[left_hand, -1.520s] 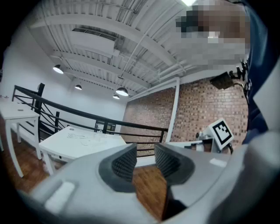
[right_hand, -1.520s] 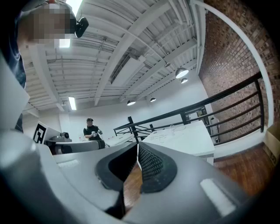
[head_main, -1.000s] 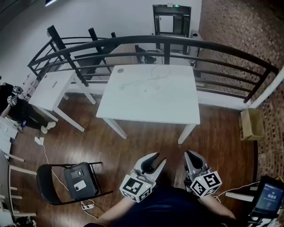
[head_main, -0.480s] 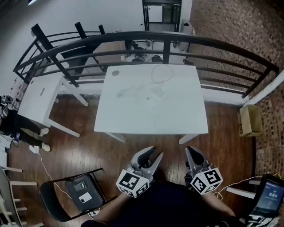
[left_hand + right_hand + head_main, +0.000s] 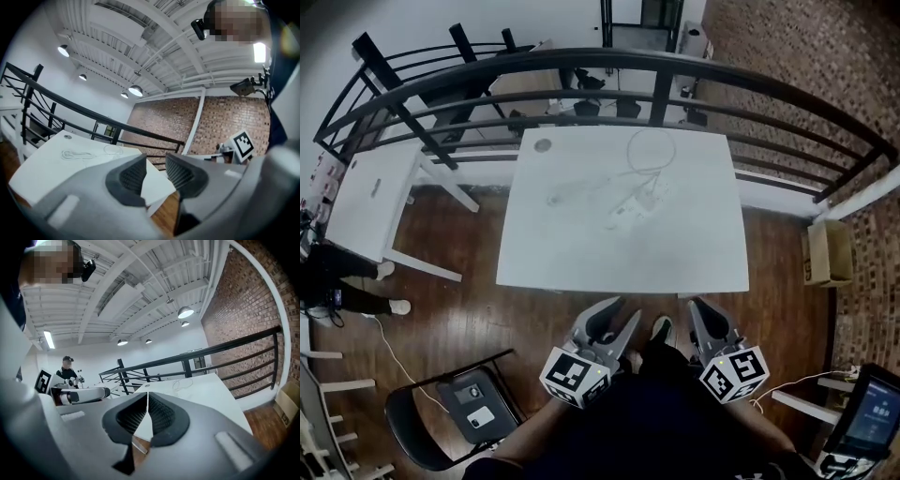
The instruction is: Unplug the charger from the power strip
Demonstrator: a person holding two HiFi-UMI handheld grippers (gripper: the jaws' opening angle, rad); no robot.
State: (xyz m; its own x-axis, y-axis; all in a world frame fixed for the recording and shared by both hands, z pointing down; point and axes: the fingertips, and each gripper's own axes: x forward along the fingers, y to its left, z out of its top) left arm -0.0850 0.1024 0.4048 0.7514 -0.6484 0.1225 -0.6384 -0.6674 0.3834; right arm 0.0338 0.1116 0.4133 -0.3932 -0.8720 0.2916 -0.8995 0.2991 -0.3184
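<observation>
Jaws of left tongs (image 5: 623, 315) apart, nothing between. Right tongs (image 5: 695, 309) clenched on nothing. Both sit at 6 o'clock in head view, short of table (image 5: 581, 253) near edge, well apart from work. Strip (image 5: 621, 217) and charger (image 5: 649, 198) lie toward 12 o'clock from tongs, on table's far half, with cable (image 5: 652, 148) looped beyond (white on white, too small to read plug seating). Judged: nothing done yet. Reach, steadying strip and pulling charger all remain.
</observation>
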